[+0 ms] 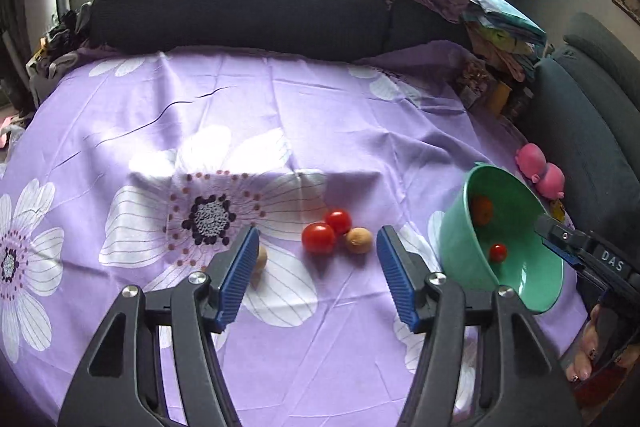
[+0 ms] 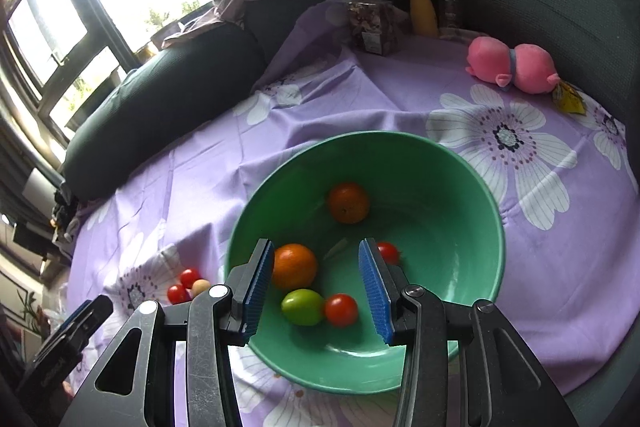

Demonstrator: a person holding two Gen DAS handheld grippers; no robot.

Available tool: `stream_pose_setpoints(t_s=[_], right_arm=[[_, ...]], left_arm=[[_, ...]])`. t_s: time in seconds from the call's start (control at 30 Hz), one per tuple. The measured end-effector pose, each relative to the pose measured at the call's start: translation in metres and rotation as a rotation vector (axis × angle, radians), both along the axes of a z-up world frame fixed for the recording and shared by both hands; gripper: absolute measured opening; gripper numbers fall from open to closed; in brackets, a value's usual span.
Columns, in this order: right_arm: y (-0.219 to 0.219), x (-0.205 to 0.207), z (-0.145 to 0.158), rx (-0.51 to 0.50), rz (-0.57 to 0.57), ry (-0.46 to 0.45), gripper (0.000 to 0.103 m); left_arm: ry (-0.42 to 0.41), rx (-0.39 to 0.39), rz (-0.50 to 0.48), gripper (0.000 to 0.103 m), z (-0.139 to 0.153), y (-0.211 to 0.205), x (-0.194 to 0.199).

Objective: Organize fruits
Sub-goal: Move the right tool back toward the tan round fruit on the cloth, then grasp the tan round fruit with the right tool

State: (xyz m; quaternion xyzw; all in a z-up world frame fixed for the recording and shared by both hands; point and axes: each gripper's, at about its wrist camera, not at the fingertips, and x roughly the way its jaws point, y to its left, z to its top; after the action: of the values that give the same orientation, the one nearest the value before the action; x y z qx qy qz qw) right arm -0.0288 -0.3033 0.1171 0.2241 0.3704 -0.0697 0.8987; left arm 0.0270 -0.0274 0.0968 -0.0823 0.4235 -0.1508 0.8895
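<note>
A green bowl [image 2: 472, 187] sits on the purple flowered cloth and holds two oranges [image 2: 294, 266], a green fruit [image 2: 302, 306] and two small tomatoes [image 2: 341, 309]. My right gripper [image 2: 316, 291] is open and empty, just above the bowl's near rim. In the left wrist view my left gripper [image 1: 316, 279] is open and empty, a little short of two red tomatoes [image 1: 318, 237] and a small tan fruit [image 1: 358, 240] lying together on the cloth. Another tan fruit [image 1: 260, 261] is partly hidden behind the left finger. The bowl [image 1: 460, 239] stands to the right.
A pink plush toy [image 2: 512, 63] lies behind the bowl. Bottles and a snack bag [image 2: 372, 25] stand at the back right. Dark cushions [image 1: 240, 7] with piled clothes line the far edge, and a grey sofa [image 1: 580, 131] is on the right.
</note>
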Motion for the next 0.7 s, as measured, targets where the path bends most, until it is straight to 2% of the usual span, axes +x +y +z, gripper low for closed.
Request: stream_pose_setpoints(t_s=[0.07, 0.2, 0.3, 0.5, 0.6, 0.7], right_arm=[[0.020, 0.005, 0.004, 0.018, 0.093, -0.027, 0.044], [0.065, 0.021, 0.003, -0.020, 0.214, -0.021, 0.044], [0.092, 0.040, -0.008, -0.033, 0.267, 0.009, 0.044], [0.126, 0.072, -0.045, -0.079, 0.302, 0.135, 0.044], [0.131, 0.079, -0.053, -0.110, 0.291, 0.165, 0.037], [0.131, 0.085, -0.058, -0.136, 0.275, 0.182, 0.036]], left_arm=[[0.048, -0.030, 0.065, 0.061, -0.013, 0.020, 0.007], [0.100, -0.077, 0.148, 0.060, -0.028, 0.042, 0.020], [0.127, -0.073, 0.140, 0.060, -0.037, 0.042, 0.027], [0.209, -0.056, 0.166, 0.055, -0.059, 0.043, 0.038], [0.226, -0.073, 0.136, 0.055, -0.064, 0.039, 0.040], [0.228, -0.051, 0.149, 0.050, -0.068, 0.035, 0.043]])
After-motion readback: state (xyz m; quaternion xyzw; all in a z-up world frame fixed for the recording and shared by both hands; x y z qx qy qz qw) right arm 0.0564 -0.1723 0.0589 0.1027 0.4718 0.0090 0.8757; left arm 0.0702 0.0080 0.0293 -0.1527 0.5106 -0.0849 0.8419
